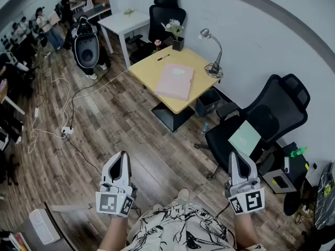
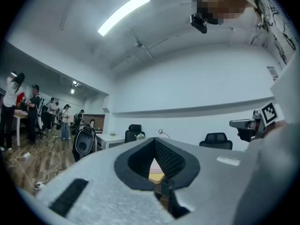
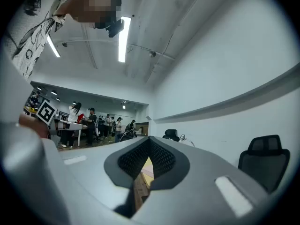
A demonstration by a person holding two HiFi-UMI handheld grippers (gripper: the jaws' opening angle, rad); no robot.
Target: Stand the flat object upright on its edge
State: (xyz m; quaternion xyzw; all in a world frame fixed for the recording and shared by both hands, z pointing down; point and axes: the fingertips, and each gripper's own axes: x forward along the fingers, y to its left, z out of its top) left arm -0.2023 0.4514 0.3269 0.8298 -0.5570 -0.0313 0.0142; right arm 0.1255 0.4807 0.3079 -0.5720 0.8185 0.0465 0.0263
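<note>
A flat pink folder (image 1: 175, 81) lies on the yellow table (image 1: 152, 66) across the room, well ahead of me. My left gripper (image 1: 121, 162) and my right gripper (image 1: 236, 162) are held low in front of my body, over the wooden floor, far from the table. Both are shut with nothing between their jaws. In the left gripper view a sliver of the table (image 2: 156, 176) shows through the notch of the closed jaws. The right gripper view shows the same table (image 3: 149, 170) through its notch.
A black plant pot (image 1: 177, 44), a pen (image 1: 163, 57) and a desk lamp (image 1: 213, 67) stand on the table. A black office chair (image 1: 267, 120) holding a green sheet (image 1: 244, 138) is at the right. Cables and a power strip (image 1: 67, 132) lie on the floor at left. People stand at the far left.
</note>
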